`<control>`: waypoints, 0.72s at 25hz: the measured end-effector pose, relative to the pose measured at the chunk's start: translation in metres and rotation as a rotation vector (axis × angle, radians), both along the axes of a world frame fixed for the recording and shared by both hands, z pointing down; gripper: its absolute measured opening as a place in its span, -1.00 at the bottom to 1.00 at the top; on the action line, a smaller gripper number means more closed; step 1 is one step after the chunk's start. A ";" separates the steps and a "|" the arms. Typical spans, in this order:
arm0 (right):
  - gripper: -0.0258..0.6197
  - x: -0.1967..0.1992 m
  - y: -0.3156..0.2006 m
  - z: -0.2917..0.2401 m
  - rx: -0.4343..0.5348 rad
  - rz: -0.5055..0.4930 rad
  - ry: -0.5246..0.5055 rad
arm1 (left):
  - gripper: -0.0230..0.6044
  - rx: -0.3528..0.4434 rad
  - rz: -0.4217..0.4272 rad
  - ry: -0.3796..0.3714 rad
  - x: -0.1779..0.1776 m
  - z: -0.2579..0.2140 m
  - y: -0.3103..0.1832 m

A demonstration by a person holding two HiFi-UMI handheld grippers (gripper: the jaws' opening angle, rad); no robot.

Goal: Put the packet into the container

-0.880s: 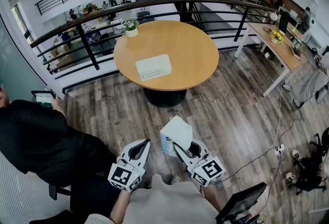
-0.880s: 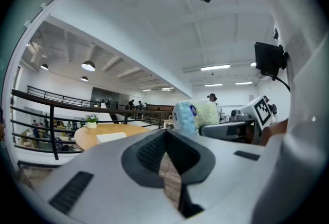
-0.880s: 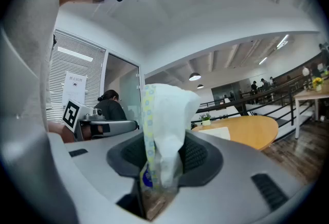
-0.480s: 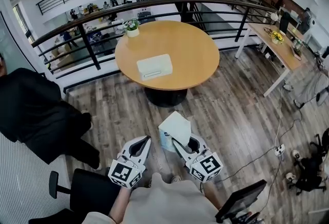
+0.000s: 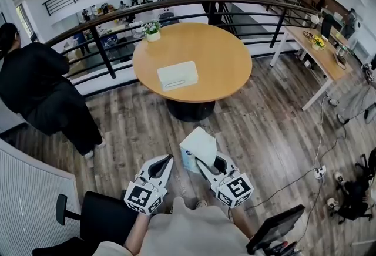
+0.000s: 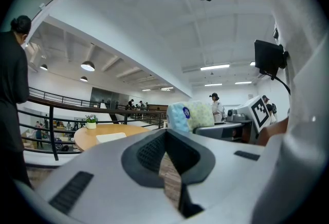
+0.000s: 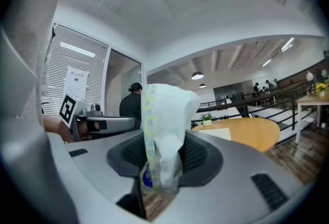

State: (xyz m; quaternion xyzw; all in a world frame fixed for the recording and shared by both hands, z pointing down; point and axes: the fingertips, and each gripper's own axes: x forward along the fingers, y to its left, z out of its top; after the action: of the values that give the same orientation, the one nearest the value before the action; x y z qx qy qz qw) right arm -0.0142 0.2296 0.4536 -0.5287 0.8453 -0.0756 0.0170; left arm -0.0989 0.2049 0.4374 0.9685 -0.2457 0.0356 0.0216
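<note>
The left tongs (image 5: 167, 160) are empty, their tips drawn together with only floorboards showing behind them. Just to their right, the packet (image 5: 198, 147) sticks out of the right tongs (image 5: 201, 162), which are clenched on its near end. It is in the air over the floor, well short of the container (image 5: 177, 76).

The packet looks like a film-wrapped pack of tissues. I judge it light and squashy, with a slick skin that crumples under the pads. A hold across the body should be safer than a pinch on a loose corner.

The container, a low white box, lies on the near-left part of the round wooden worktop (image 5: 220, 61), with a potted plant (image 5: 152, 30) at the far edge. A person in black (image 5: 41, 87) stands far left by the railing (image 5: 106, 52). Plank floor (image 5: 276, 125) lies around, and a long worktop (image 5: 320, 58) stands at the right.
</note>
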 end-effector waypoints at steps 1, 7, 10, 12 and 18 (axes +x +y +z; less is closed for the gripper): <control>-0.44 0.000 0.000 0.000 0.000 -0.003 -0.003 | -0.91 -0.003 0.000 -0.001 0.000 0.000 0.000; -0.44 0.002 0.002 0.005 0.001 -0.014 -0.014 | -0.91 -0.012 0.006 -0.007 0.006 0.009 0.006; -0.44 0.005 0.004 0.005 -0.001 -0.015 -0.015 | -0.91 -0.009 0.001 -0.008 0.007 0.008 0.008; -0.44 0.008 0.004 0.004 0.001 -0.018 -0.022 | -0.91 -0.008 -0.004 -0.008 0.007 0.007 0.008; -0.44 0.020 0.003 0.006 0.003 -0.010 -0.031 | -0.91 -0.013 -0.018 -0.015 0.015 0.009 0.011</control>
State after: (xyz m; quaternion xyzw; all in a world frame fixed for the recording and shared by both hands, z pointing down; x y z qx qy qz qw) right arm 0.0062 0.2329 0.4594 -0.5230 0.8478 -0.0823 0.0305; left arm -0.0839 0.2160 0.4466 0.9657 -0.2545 0.0441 0.0262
